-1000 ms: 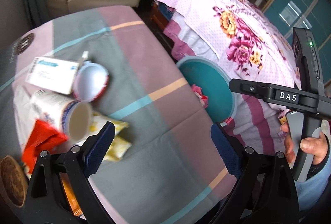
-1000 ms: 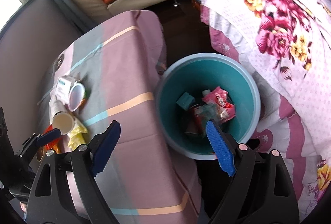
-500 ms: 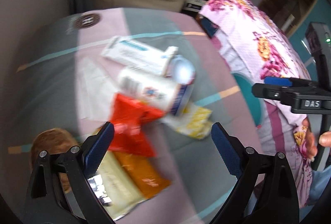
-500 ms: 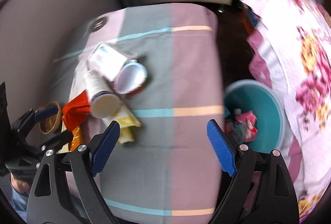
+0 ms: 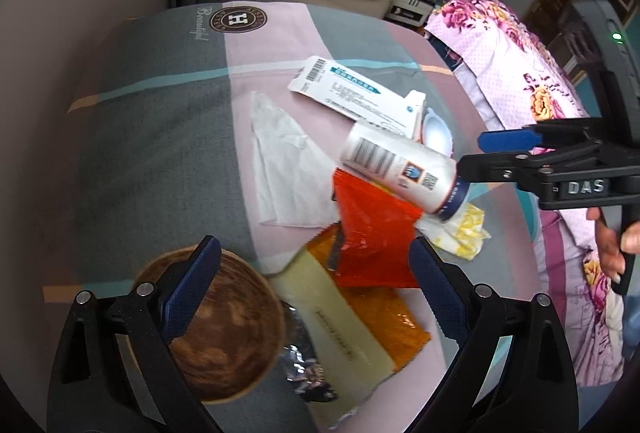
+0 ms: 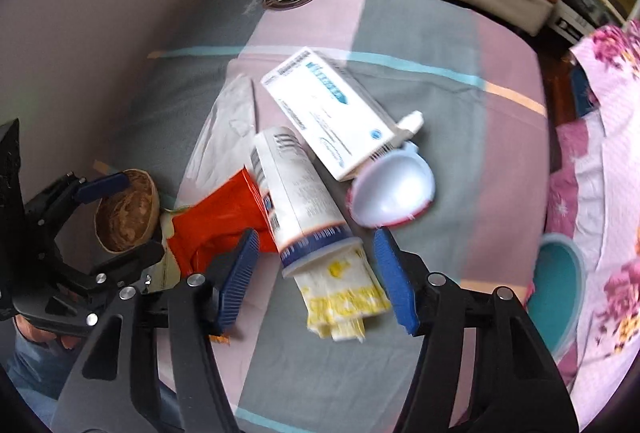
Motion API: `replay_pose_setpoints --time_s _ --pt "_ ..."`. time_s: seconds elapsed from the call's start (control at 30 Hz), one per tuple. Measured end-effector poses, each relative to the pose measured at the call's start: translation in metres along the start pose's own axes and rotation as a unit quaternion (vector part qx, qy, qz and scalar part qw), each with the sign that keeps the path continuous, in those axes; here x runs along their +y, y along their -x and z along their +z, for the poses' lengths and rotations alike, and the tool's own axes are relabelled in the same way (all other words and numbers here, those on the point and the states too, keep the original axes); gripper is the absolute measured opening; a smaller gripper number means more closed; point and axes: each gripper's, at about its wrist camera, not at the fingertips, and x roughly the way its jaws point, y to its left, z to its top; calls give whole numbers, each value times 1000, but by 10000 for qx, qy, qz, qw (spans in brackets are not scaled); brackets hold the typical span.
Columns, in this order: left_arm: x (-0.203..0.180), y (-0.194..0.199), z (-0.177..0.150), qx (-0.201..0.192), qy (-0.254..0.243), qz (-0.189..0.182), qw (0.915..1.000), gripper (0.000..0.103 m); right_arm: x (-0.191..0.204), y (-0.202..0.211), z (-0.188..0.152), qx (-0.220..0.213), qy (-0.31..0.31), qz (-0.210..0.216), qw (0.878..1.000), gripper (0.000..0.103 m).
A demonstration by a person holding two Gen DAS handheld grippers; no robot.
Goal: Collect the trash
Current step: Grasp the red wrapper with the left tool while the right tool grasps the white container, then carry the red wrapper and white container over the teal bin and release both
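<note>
We see the right hand-held gripper (image 6: 312, 273) at lower centre of the right wrist view, its jaws closing around the rim end of the white cup (image 6: 300, 193) lying on the yellow wrapper (image 6: 340, 297), pads not yet touching. We judge this the pick-up step; next comes closing fully and carrying it to the teal bin (image 6: 560, 289) at the right edge. The left hand-held gripper (image 5: 316, 285) hangs wide and empty over the orange packet (image 5: 372, 233). Only the left wrist view shows the cream sachet (image 5: 340, 333) on the surface (image 5: 160, 153).
</note>
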Motion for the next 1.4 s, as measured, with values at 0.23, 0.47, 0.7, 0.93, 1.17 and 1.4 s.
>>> replay_pose_setpoints --time_s 0.23,0.47,0.7,0.93,1.17,1.4 --pt "19 -6 0 95 122 -106 9998 95 11 -33 19 403 262 102 9988 58" --pt "32 -5 -1 103 244 -88 9996 95 10 -59 17 643 178 340 9972 53" --pt "13 -6 3 141 -43 -217 9997 95 -2 -24 5 93 -170 638 9978 52" --pt "-28 -31 13 445 -649 -281 9965 95 -31 6 -16 -291 -677 680 9950 52" --pt "-43 -50 16 605 -934 -259 9935 72 -63 26 -38 -535 -1053 769 9900 52" --pt "-52 -65 9 798 -1040 -32 9914 50 -85 32 -59 -706 -1327 854 9850 52"
